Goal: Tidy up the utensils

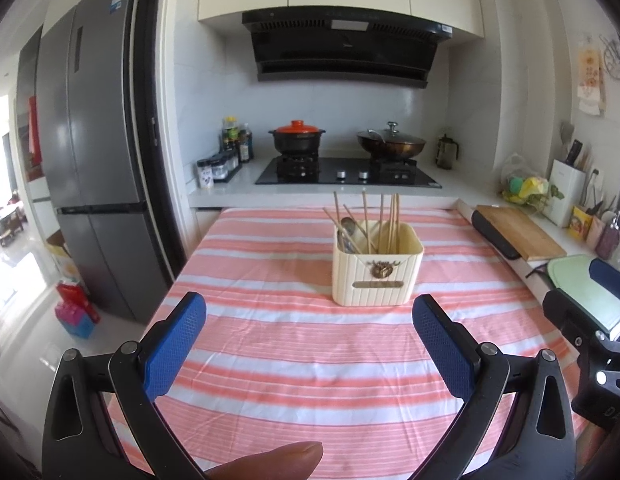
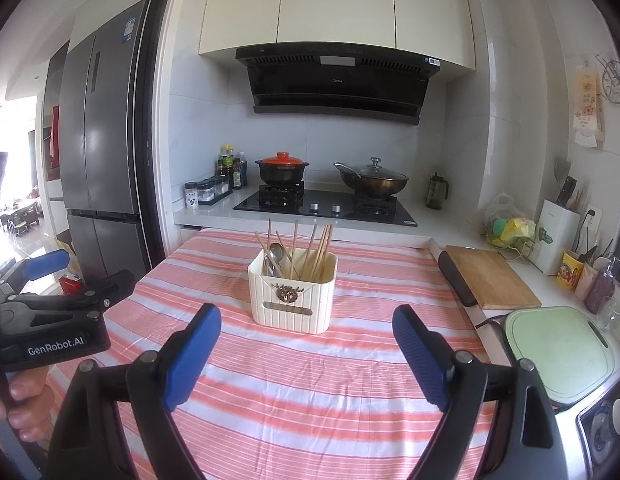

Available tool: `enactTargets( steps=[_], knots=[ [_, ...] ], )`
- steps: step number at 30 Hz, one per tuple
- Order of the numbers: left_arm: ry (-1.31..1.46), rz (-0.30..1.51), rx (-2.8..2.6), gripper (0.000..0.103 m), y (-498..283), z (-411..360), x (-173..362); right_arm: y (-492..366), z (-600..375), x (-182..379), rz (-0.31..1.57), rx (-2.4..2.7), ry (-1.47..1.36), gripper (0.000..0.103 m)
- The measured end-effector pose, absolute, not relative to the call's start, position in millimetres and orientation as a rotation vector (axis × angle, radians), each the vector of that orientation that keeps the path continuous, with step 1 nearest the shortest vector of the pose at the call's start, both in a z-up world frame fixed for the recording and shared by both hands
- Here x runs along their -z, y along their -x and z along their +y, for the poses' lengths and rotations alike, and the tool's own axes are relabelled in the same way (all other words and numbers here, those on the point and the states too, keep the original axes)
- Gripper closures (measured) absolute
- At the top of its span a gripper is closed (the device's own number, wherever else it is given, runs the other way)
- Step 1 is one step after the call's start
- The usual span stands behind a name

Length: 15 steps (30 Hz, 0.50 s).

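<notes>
My left gripper [image 1: 309,338] hangs over the near part of the striped tablecloth [image 1: 310,380] with its blue pads [image 1: 174,346] spread wide apart; nothing lies between them and they grip nothing. My right gripper [image 2: 306,354] is in the same condition over the same cloth; pads wide apart, nothing held; it also shows at the right edge of the left wrist view, where its fingers are seen only in part. The left gripper appears at the left edge of the right wrist view, with my hand [image 2: 26,396] wrapped round its handle.

The cream holder [image 1: 377,268] stands upright on the cloth, ahead of both grippers and well apart from each; it has ribbed walls and a small metal ornament on its front face. Inside it stand several wooden chopsticks [image 1: 383,220], leaning at different angles, and at least one metal spoon [image 1: 347,230] at the left side; whether more spoons sit beneath it I cannot tell.

Beyond the table is a counter with a gas hob [image 1: 345,172]; a black pot with an orange lid [image 1: 297,138] sits on the left burner and a lidded wok [image 1: 391,144] on the right. A wooden cutting board [image 1: 517,230] and a green board [image 2: 557,352] lie on the counter to the right; a grey fridge [image 1: 98,160] stands at the left.
</notes>
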<state>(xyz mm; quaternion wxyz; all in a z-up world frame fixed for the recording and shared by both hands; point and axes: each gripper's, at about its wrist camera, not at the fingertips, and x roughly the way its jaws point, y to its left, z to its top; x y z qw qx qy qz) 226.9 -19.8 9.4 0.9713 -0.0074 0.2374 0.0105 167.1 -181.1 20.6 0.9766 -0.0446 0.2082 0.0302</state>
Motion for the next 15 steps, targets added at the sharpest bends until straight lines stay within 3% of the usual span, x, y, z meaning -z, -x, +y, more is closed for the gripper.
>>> enactTargets(
  steps=[15],
  knots=[
    [0.002,0.49,-0.05,0.0,-228.0,-20.4,-9.3,-165.8,-177.2,-21.0,0.42,-0.076,0.098,0.014]
  ],
)
